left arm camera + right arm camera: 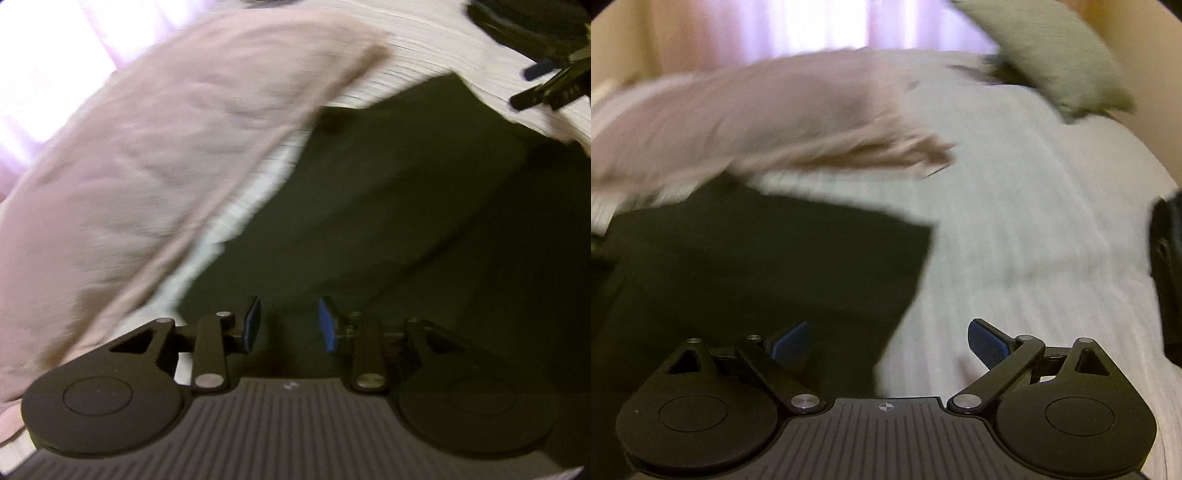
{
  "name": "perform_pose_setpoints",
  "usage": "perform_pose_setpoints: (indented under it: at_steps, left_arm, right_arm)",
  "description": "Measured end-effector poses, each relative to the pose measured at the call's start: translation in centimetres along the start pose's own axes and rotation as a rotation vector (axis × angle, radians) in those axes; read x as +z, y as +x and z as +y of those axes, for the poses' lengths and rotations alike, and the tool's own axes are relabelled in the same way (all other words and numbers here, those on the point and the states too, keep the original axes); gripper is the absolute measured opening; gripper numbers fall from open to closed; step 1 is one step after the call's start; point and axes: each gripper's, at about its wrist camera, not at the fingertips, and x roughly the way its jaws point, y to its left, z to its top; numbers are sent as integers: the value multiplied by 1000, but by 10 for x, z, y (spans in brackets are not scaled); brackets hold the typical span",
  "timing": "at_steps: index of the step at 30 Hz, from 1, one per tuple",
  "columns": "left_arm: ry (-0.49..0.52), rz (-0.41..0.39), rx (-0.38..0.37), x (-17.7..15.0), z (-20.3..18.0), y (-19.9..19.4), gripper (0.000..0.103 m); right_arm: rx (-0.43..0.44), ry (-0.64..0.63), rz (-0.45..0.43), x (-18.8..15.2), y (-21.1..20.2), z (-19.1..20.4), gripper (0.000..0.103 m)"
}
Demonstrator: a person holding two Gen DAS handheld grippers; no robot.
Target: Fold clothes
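Dark green cloth, a folded garment [388, 221], lies flat on the white ribbed bedspread [1034, 221], its square corner pointing toward the bed's middle. Beside it, partly over its far edge, sprawls a pale pink garment [147, 147], blurred and rumpled. A grey-green pillow [1052, 55] leans at the head of the bed, in front of a bright curtain [831, 26]. No basket or bin shows. The left gripper [290, 325] hangs above the dark cloth, its 2 blue pads parted a little with nothing between them. The right gripper [886, 343] sits over the dark garment's near corner, jaws spread wide, gripping nothing.
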Motion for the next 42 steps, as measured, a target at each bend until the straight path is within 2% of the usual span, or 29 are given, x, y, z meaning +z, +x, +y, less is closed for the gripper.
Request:
perform_pose_setpoints:
  at_steps: [2,4,7,10,13,15,18,21,23,26,28,32,37,42]
  left_arm:
    - [16,26,-41,2,-14,13,30]
    - [32,52,-82,3,-27,26,30]
    - [58,62,-97,1,-37,24,30]
    - [21,33,-90,-1,-35,9,31]
    - [-25,28,-82,-1,-33,7,34]
    - [-26,28,-71,0,-36,13,34]
    - [-12,64,-52,-1,-39,30,34]
    - [20,96,-36,-6,-40,42,35]
    - [9,86,-20,-9,-37,34,35]
    - [-56,86,-4,-19,-32,20,35]
    - [-95,101,-4,-33,-36,9,35]
    - [-134,145,8,-64,-46,-3,39]
    - [-159,158,49,-89,-56,-25,39]
    - [-184,196,101,-109,-68,-53,40]
  right_arm:
    - [-45,11,59,-16,12,-6,96]
    - [-90,84,111,-30,20,-26,96]
    - [-102,95,93,-27,2,-28,96]
    - [-62,114,28,-17,-17,-17,96]
    - [-40,40,-14,-5,-12,3,96]
    - [-61,-10,14,-3,7,8,96]
    - [-132,15,90,-18,24,-15,96]
    - [-149,10,86,-20,10,-21,96]
    - [-151,6,67,-20,-7,-15,95]
    - [-70,32,18,-17,-35,7,95]
    - [24,22,-5,-24,-48,30,95]
    - [149,-23,35,-52,-54,63,95]
    - [111,31,160,-102,-55,44,95]
    - [99,64,217,-131,-84,13,95]
